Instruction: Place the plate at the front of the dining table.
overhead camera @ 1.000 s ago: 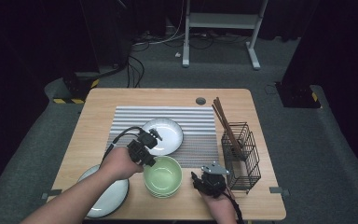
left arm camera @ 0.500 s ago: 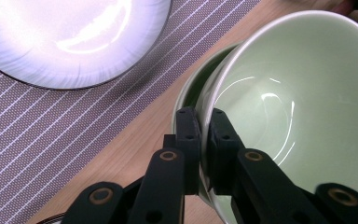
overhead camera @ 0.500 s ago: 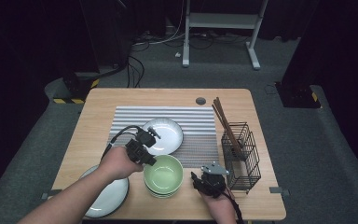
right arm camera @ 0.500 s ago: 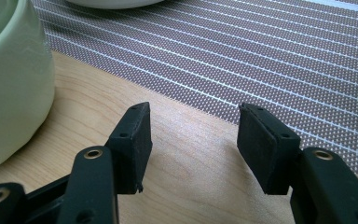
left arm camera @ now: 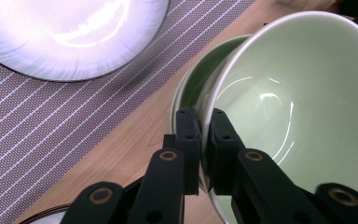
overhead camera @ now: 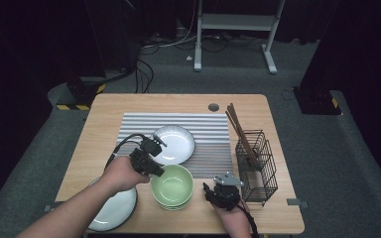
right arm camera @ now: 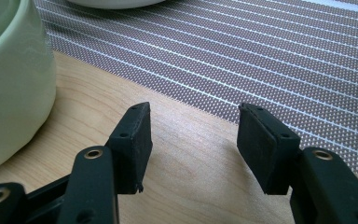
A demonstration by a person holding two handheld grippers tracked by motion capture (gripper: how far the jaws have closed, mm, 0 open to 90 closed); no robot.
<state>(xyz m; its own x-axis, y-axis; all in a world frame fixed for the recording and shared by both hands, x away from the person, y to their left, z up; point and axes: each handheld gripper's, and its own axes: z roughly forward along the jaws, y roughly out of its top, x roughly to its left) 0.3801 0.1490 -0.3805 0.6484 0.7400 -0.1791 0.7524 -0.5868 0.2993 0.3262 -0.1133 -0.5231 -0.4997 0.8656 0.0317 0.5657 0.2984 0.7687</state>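
Observation:
Several pale green bowls (overhead camera: pixel 172 186) are stacked at the table's front centre. My left gripper (overhead camera: pixel 155 170) is shut on the near-left rim of the top green bowl (left arm camera: pixel 298 98), one jaw inside and one outside. In the left gripper view (left arm camera: pixel 204 140) that bowl sits tilted over the darker bowl beneath it (left arm camera: pixel 193 84). My right gripper (overhead camera: pixel 213 191) rests low on the wood just right of the stack. It stands open (right arm camera: pixel 193 126) with nothing between its pads, and the stack's side (right arm camera: pixel 14 84) is at its left.
A white plate (overhead camera: pixel 173 144) lies on the striped mat (overhead camera: pixel 213 148). Another plate (overhead camera: pixel 114 213) is at the front left, under the left forearm. A black wire basket (overhead camera: pixel 257 166) with chopsticks (overhead camera: pixel 238 129) stands at the right. A round hole (overhead camera: pixel 214 106) sits near the far edge.

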